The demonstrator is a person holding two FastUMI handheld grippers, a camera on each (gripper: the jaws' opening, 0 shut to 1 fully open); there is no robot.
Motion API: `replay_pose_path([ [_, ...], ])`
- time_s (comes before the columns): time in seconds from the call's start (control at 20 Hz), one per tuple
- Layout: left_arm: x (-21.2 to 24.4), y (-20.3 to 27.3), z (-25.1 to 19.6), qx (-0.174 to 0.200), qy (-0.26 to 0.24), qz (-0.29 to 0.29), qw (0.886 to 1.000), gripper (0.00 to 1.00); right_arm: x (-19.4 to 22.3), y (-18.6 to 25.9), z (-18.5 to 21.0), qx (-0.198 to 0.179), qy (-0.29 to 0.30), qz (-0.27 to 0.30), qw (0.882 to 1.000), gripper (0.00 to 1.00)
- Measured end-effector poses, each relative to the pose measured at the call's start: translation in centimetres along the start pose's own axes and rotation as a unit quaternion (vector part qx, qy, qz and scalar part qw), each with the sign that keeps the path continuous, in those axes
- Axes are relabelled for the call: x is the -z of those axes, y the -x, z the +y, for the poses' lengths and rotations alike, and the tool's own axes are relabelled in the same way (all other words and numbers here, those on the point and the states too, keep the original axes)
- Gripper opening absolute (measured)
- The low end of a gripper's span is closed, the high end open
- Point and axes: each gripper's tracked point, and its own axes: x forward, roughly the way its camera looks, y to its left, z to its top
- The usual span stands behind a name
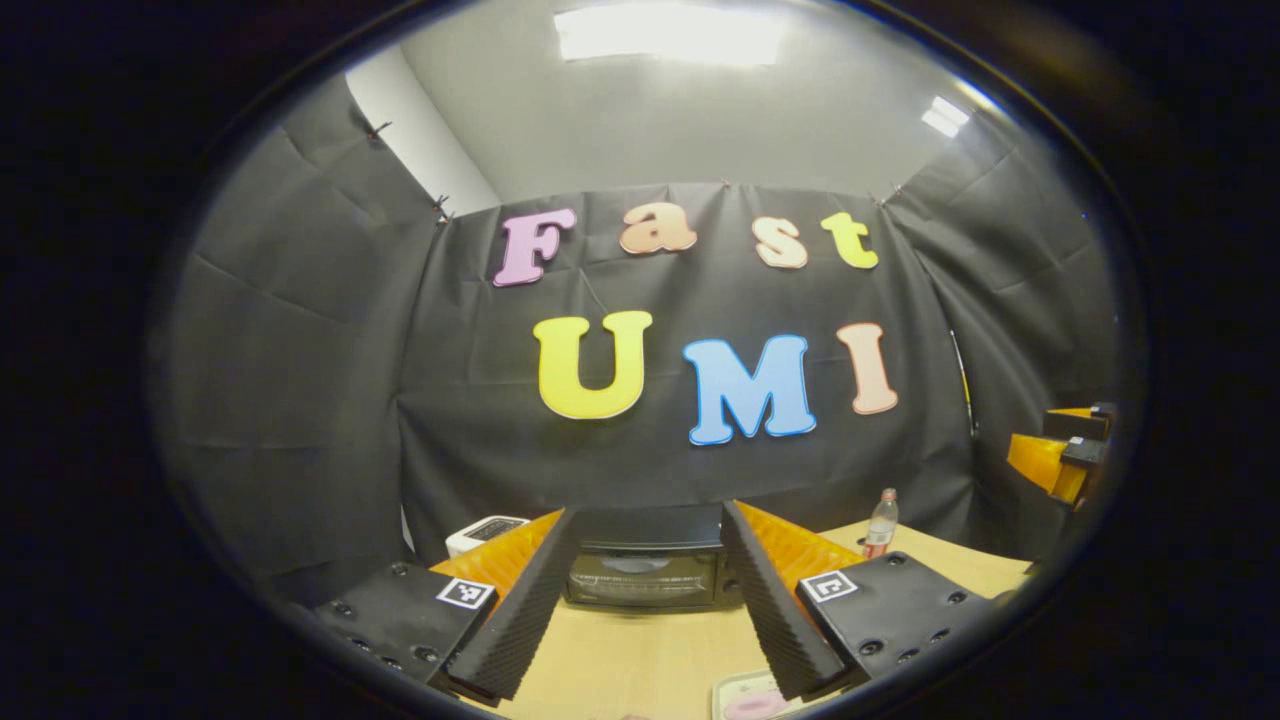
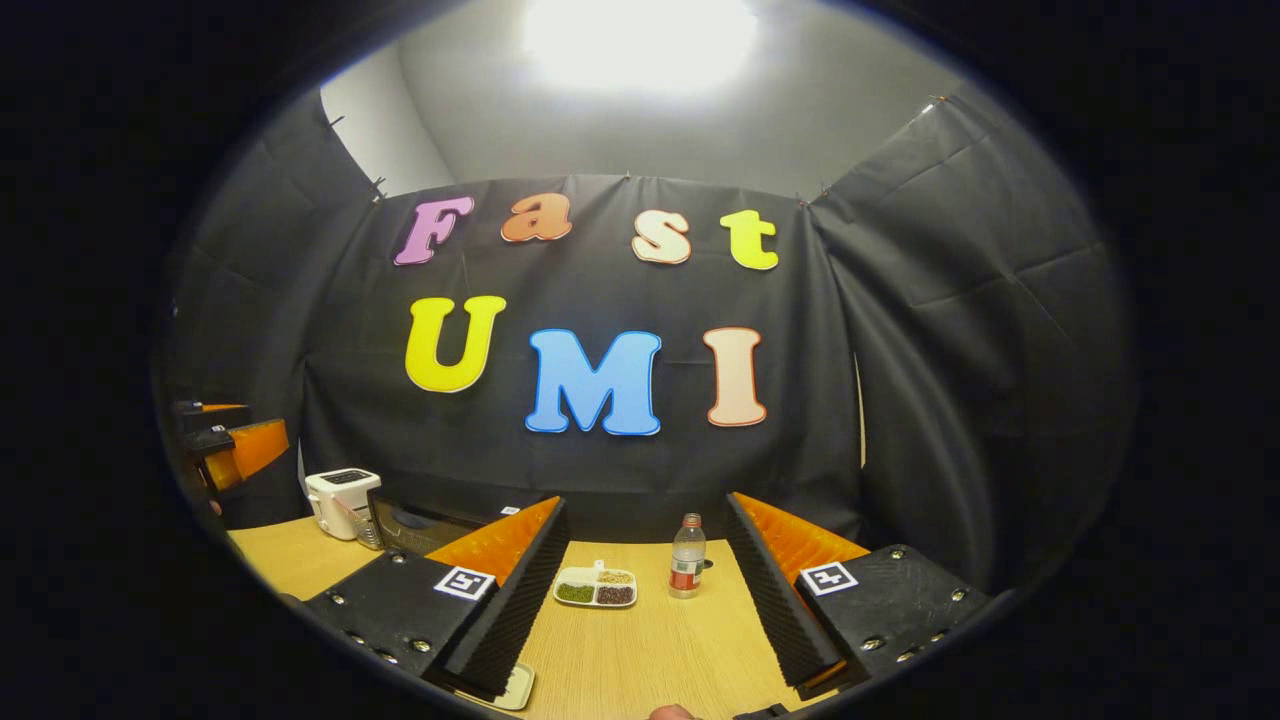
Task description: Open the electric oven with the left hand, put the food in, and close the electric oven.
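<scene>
Left gripper view: the left gripper (image 1: 648, 600) hangs with jaws spread and empty, lined up on the electric oven (image 1: 645, 570) at the back of the bench (image 1: 640, 660). Its door looks shut, so nothing of the task is done yet: opening, loading and closing all remain. A pink item on a plate (image 1: 752, 702), likely the food, sits at the near edge.

Right gripper view: the right gripper (image 2: 640, 600) also has jaws spread, holding nothing. This angle adds a divided snack tray (image 2: 596, 587), a bottle (image 2: 687, 570) and a white toaster (image 2: 342, 500) beside the oven.
</scene>
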Motion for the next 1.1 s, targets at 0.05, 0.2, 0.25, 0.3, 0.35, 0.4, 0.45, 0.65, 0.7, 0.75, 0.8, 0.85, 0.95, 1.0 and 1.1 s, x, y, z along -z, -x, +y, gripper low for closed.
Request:
replay_pose_path([
  [0.05,0.1,-0.2,-0.1,-0.003,0.000,0.001,1.000,0.91,0.4,-0.2,0.1,-0.007,0.003,0.002,1.000,0.95],
  [0.2,-0.3,-1.8,0.2,-0.010,-0.018,-0.007,1.000,1.00,1.1,-0.4,0.7,-0.027,-0.001,0.001,1.000,0.95],
  [0.25,-0.2,-2.6,0.2,-0.010,-0.023,-0.009,1.000,1.00,1.7,-0.4,1.1,-0.033,-0.005,0.007,0.999,0.95],
  [0.3,-0.1,-3.6,0.2,-0.010,-0.025,-0.009,1.000,0.91,2.5,-0.5,1.5,-0.038,-0.007,0.017,0.999,0.95],
  [0.35,0.1,-4.6,0.4,-0.008,-0.024,-0.009,1.000,0.93,3.0,-0.7,1.9,-0.041,-0.006,0.024,0.999,0.95],
  [0.4,0.4,-5.6,0.4,-0.007,-0.022,-0.008,1.000,0.95,3.1,-0.9,2.1,-0.043,-0.004,0.024,0.999,0.96],
  [0.45,0.7,-6.9,0.6,-0.005,-0.020,-0.008,1.000,0.98,3.0,-1.2,2.6,-0.045,-0.004,0.022,0.999,0.95],
  [0.65,3.3,-12.2,1.2,0.010,-0.010,0.007,1.000,0.95,3.4,-2.8,3.7,-0.039,-0.007,0.031,0.999,0.95],
  [0.7,3.9,-13.7,1.4,0.014,-0.007,0.009,1.000,1.00,3.1,-3.3,3.7,-0.030,-0.005,0.026,0.999,0.95],
  [0.75,4.7,-14.9,1.6,0.018,-0.006,0.013,1.000,1.00,2.9,-3.9,3.8,-0.021,-0.004,0.023,1.000,0.95],
  [0.8,5.5,-16.2,1.7,0.024,-0.006,0.019,1.000,1.00,2.9,-4.4,4.0,-0.012,-0.002,0.025,1.000,0.96],
  [0.85,6.5,-17.5,1.7,0.030,-0.006,0.024,0.999,1.00,3.0,-4.9,4.2,-0.004,-0.001,0.026,1.000,0.95],
  [0.95,8.3,-20.0,1.9,0.039,-0.006,0.034,0.999,1.00,2.9,-5.5,4.3,0.013,0.004,0.024,1.000,0.96],
  [1.0,9.1,-21.1,1.9,0.044,-0.006,0.041,0.998,1.00,2.9,-6.0,4.5,0.021,0.007,0.026,0.999,0.95],
  [1.1,10.9,-23.0,2.0,0.052,-0.002,0.054,0.997,1.00,3.4,-6.8,4.9,0.033,0.011,0.033,0.999,0.96],
])
